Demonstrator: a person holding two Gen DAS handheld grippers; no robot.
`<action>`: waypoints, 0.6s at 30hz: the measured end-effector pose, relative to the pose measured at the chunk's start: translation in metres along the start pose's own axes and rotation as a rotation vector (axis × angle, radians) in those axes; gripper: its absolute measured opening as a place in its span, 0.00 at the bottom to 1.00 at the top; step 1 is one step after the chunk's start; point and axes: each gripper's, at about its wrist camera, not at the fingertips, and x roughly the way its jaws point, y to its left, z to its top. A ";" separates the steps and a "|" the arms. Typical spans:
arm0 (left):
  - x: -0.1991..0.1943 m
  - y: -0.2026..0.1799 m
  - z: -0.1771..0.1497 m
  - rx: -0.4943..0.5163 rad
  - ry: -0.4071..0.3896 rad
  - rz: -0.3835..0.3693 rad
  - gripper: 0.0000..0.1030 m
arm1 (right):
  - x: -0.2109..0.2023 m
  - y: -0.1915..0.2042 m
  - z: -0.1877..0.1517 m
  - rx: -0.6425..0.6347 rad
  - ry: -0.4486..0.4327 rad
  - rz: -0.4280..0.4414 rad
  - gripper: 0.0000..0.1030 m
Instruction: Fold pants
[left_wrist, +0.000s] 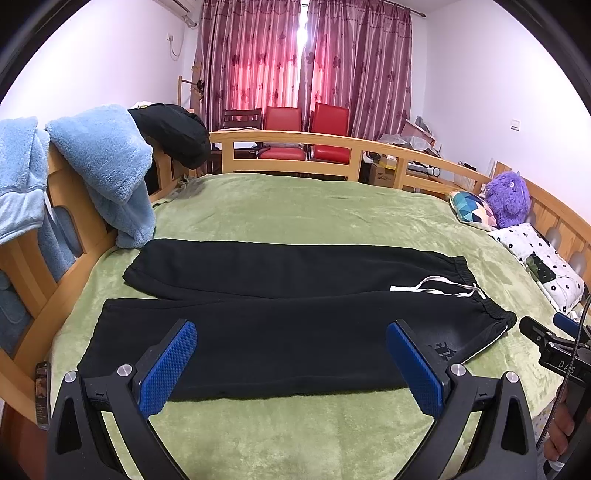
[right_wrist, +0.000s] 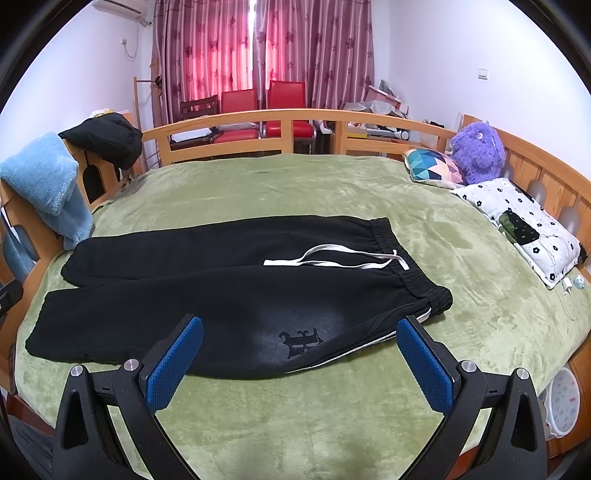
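Pants (left_wrist: 280, 325) flat on green blanket (left_wrist: 295, 214), legs left, waistband right; left gripper (left_wrist: 291, 363) fingers spread wide, holding nothing. Right wrist view: pants (right_wrist: 229, 295) unfolded, right gripper (right_wrist: 301, 360) spread too, over near edge.

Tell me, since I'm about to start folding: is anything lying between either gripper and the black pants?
Nothing visible. The left gripper and right gripper hang open over the near leg of the black pants, with only bare green blanket below.
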 end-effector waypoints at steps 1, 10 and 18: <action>0.000 0.000 0.000 0.000 -0.001 -0.001 1.00 | 0.000 0.001 0.000 0.001 -0.001 -0.002 1.00; 0.001 0.001 0.001 -0.005 -0.002 0.000 1.00 | -0.002 0.004 0.002 -0.001 -0.001 0.000 1.00; 0.001 0.003 0.003 -0.005 -0.006 -0.003 1.00 | -0.005 0.004 0.004 0.002 -0.005 0.002 1.00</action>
